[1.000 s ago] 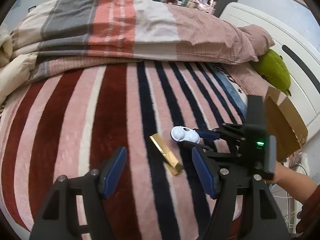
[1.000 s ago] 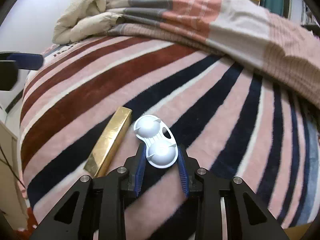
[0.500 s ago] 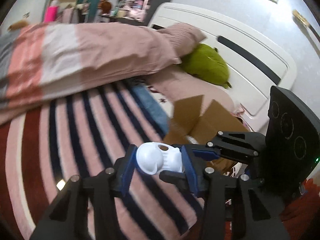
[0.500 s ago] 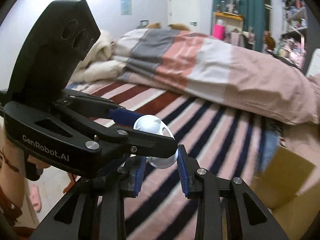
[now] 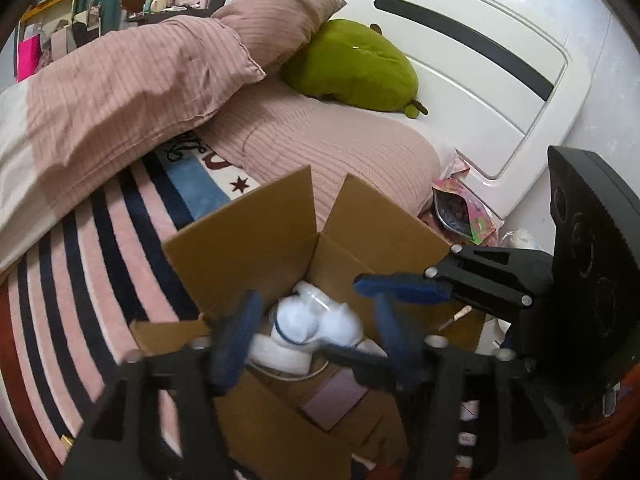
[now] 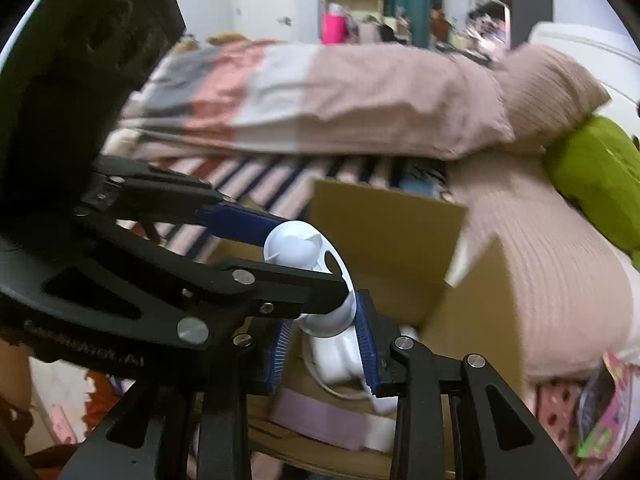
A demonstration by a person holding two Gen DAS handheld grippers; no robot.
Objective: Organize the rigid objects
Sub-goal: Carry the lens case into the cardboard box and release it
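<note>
A white two-cup plastic case (image 6: 308, 264) is held over an open cardboard box (image 6: 384, 224). My right gripper (image 6: 324, 342) is shut on its lower cup. My left gripper (image 5: 316, 336) is over the box (image 5: 248, 236) with its blue pads spread wide and blurred; the white case (image 5: 316, 322) sits between them, not clamped. In the right wrist view the left gripper's fingers (image 6: 240, 220) lie along the case's upper cup. Inside the box are white items (image 6: 336, 356) and a lilac box (image 5: 334, 398).
The box stands beside the bed by the pink pillow (image 5: 340, 148). A green plush (image 5: 356, 66) lies against the white headboard (image 5: 480, 60). A colourful pouch (image 5: 460, 212) lies behind the box. The striped blanket (image 5: 92, 248) is to the left.
Both grippers carried the white case from the blanket over to the cardboard box. The left gripper's jaws, close around the case half a second ago, have spread apart.
</note>
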